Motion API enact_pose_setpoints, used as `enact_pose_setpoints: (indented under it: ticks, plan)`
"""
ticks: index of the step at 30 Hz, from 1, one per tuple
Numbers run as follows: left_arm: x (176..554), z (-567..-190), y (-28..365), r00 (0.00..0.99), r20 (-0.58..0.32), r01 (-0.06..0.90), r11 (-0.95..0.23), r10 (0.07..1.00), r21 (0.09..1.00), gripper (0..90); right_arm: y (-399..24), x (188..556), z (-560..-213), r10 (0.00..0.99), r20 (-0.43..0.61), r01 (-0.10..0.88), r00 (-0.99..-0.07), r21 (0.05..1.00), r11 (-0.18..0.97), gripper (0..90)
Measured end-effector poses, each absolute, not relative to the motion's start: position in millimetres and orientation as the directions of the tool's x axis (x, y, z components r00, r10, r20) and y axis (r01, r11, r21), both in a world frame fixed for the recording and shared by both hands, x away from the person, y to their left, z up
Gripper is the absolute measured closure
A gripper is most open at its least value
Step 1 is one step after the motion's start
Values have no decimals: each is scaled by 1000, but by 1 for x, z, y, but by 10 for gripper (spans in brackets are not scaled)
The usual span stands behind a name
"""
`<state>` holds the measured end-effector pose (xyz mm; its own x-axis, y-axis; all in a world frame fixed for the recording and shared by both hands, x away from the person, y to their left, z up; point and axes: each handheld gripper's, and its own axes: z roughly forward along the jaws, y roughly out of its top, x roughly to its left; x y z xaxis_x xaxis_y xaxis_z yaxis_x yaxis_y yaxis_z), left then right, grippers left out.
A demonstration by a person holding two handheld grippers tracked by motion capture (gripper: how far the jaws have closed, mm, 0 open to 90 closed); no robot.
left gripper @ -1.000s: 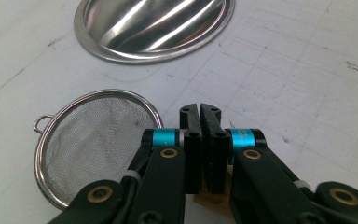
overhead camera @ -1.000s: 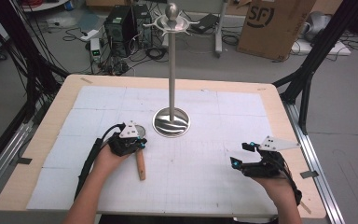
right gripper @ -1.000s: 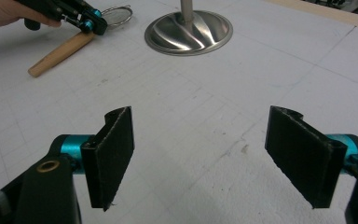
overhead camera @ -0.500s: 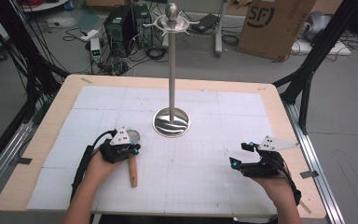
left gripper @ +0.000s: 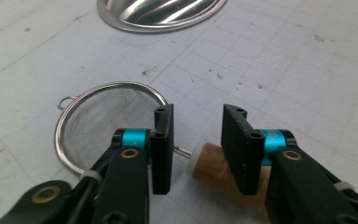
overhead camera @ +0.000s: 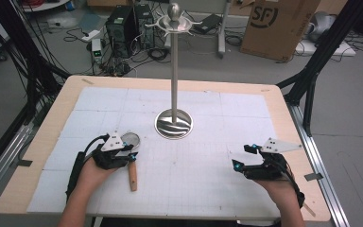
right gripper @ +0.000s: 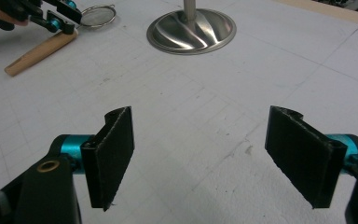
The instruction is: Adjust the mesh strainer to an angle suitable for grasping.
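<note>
A small metal mesh strainer point(overhead camera: 131, 140) with a wooden handle point(overhead camera: 133, 176) lies flat on the white gridded mat point(overhead camera: 194, 165), left of centre. My left gripper point(overhead camera: 130, 152) hovers over the joint between mesh and handle. In the left gripper view its jaws point(left gripper: 196, 147) stand apart, straddling the handle's white collar point(left gripper: 196, 161), with the mesh point(left gripper: 105, 122) just beyond; I see no squeeze on it. My right gripper point(overhead camera: 244, 157) rests low at the right of the mat, wide open point(right gripper: 200, 156) over bare mat.
A tall metal stand point(overhead camera: 173, 71) with hooks on top rises from a round shiny base point(overhead camera: 173, 125) mid-table. The right gripper view shows that base point(right gripper: 191, 29) ahead and the strainer handle point(right gripper: 39, 50) far left. Cables, computers and a cardboard box sit beyond the table.
My left gripper has drawn left and toward the person, and the strainer has shifted slightly the same way. The right gripper has stayed still.
</note>
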<state>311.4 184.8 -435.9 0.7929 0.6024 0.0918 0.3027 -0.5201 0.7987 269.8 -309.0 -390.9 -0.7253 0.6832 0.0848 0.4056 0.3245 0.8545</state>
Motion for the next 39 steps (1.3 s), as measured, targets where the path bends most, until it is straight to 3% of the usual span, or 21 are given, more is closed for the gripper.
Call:
enact_pose_setpoints:
  ticks: [7,16,24,39]
  plan:
    - [293,-428,202,804,80,289,-504,590,814,597,-305,271,-392,676,84,406,-732,850,335,230]
    - [274,-432,208,863,107,246,-596,493,764,675,-306,270,-389,681,83,400,-728,858,323,230]
    - [272,-439,192,907,74,230,-635,414,738,805,-309,269,-387,685,82,398,-724,860,318,230]
    - [283,-442,147,922,80,199,-642,378,740,831,-311,269,-387,686,87,399,-722,863,310,230]
